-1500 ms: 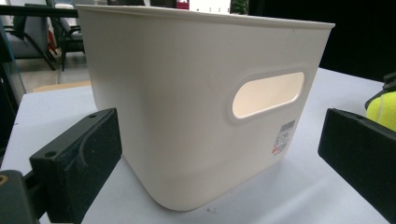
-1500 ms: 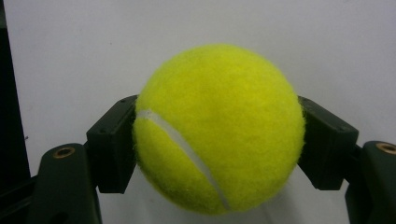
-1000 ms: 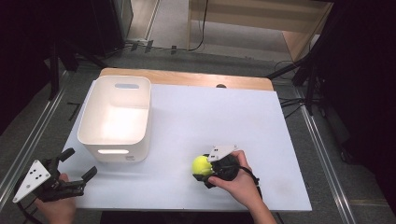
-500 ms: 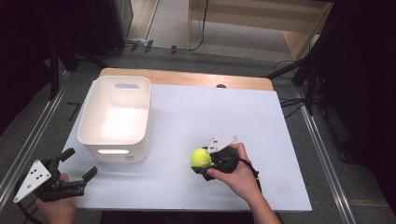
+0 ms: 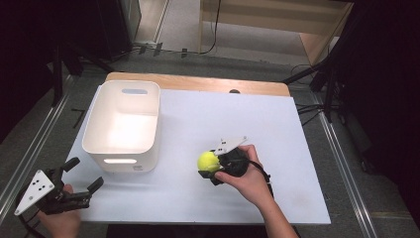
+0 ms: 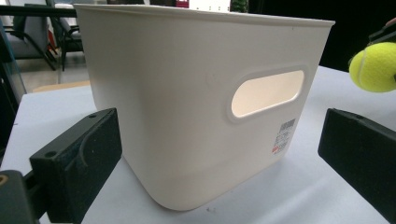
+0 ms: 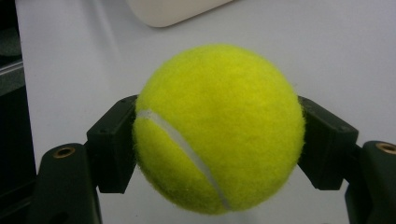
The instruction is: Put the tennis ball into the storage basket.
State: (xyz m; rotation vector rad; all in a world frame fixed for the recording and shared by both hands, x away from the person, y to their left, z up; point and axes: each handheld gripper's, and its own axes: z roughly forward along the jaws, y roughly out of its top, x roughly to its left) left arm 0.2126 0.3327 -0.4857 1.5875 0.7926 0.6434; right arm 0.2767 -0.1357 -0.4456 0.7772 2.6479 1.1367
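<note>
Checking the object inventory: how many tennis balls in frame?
1. The tennis ball is clamped in the right gripper, right of the white bin. The bin's visible interior holds no ball.

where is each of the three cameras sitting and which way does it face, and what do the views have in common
High view: fixed above the person's side, looking forward and down on the white table; both forearms enter from the bottom, with the left gripper and right gripper.
Left gripper view: rides low on the left gripper, facing the white bin between its open jaws.
Right gripper view: rides on the right gripper, looking along its jaws, shut on the tennis ball.
Shared: the ball and the bin appear in all three views.
</note>
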